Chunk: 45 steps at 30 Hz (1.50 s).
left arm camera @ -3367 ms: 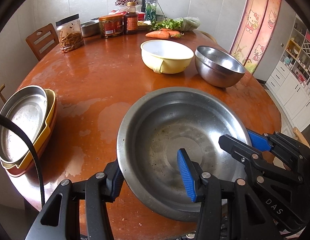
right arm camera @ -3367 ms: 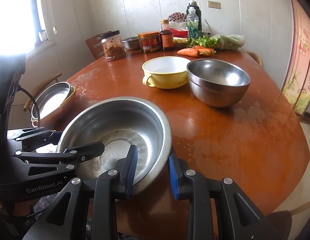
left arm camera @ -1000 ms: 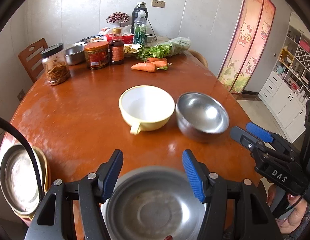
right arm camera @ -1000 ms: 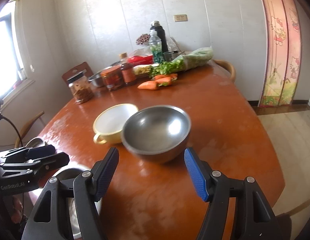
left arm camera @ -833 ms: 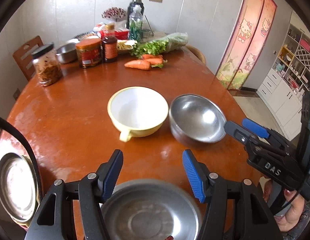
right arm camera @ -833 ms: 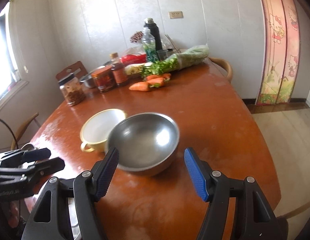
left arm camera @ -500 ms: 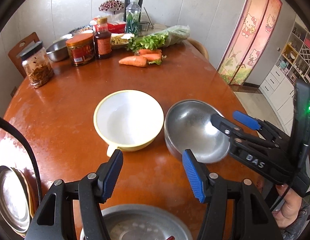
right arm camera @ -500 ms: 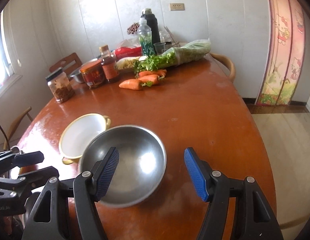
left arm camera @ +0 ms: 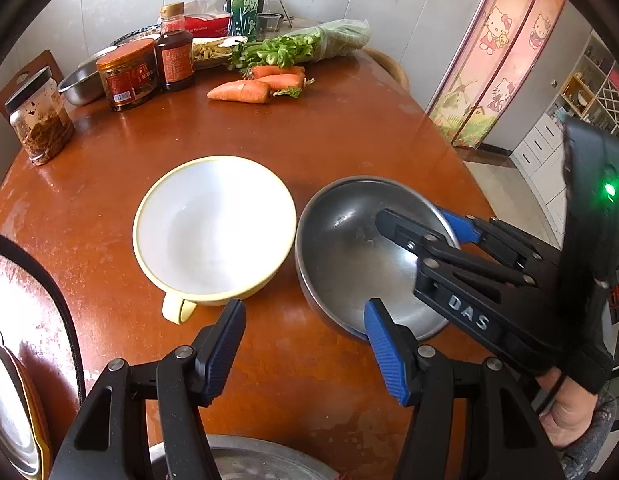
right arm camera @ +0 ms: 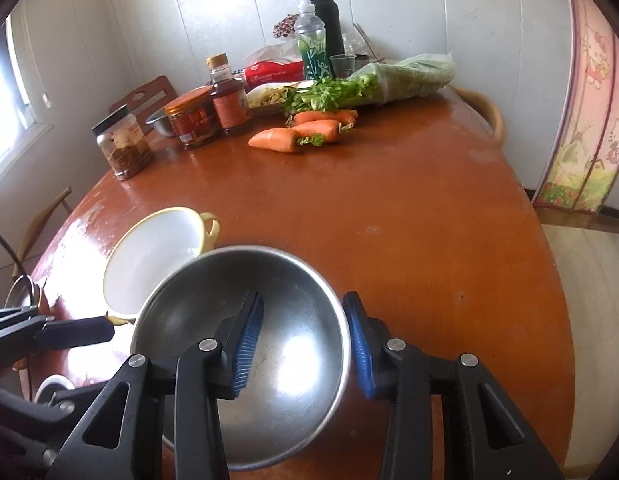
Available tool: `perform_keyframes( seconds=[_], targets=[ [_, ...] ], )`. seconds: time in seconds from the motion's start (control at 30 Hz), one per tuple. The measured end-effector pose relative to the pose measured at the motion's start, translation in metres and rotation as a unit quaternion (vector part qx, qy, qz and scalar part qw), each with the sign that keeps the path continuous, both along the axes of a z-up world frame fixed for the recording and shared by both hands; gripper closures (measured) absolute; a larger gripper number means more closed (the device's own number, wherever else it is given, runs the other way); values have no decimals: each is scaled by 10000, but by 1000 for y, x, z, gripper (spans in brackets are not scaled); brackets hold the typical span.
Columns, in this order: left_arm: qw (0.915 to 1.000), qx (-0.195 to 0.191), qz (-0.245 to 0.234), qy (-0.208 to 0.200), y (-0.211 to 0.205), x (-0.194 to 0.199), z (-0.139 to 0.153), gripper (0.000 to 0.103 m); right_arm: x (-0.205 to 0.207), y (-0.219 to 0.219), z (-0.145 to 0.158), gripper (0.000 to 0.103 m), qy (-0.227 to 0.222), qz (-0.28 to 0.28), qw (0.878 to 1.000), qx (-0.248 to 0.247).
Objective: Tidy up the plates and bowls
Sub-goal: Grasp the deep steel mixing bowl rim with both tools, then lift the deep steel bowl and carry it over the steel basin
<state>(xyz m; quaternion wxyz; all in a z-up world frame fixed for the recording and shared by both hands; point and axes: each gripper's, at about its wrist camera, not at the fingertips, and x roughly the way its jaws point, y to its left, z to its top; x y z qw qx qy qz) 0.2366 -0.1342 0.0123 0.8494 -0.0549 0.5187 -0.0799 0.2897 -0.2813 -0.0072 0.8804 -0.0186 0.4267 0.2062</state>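
Two bowls: we see the steel bowl [right arm camera: 245, 344] touching the yellow bowl's [left arm camera: 213, 228] right side, mid-bench [left arm camera: 309, 140].
Right gripper [right arm camera: 303, 344] fingers: closing astride the steel rim, not yet pressing.
Left gripper [left arm camera: 305, 350] fingers: apart, empty, near both bowls.

At the far side of my round wooden table [left arm camera: 349, 132] lie three carrots [left arm camera: 239, 91] with a bag of leafy greens [left arm camera: 309, 42] just behind them. To their left stand a dark sauce bottle [left arm camera: 174, 54], a red-lidded jar [left arm camera: 127, 74] and a black-lidded jar of dried bits [left arm camera: 39, 122]. A green drink bottle [right arm camera: 313, 46] and a black flask [right arm camera: 329, 20] stand near the wall. A cartoon-cat curtain [left arm camera: 497, 56] hangs on the right.
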Motion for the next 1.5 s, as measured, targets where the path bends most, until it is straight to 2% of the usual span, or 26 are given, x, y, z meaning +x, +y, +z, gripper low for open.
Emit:
perform_keyframes(
  seconds=[0.83,1.2,1.5],
  targets=[
    [9991,254,141,305,26,-13,-14,42,-80,14,-1,61,188,417,9986,264],
    [9982,176,150,551,33,-12,-26,42,-67,19,-13,61,268,205,9990,278],
    [9983,72,-105,575,22,-13,-29,59,-70,22,-14,71,327,133,9988,348]
  ],
)
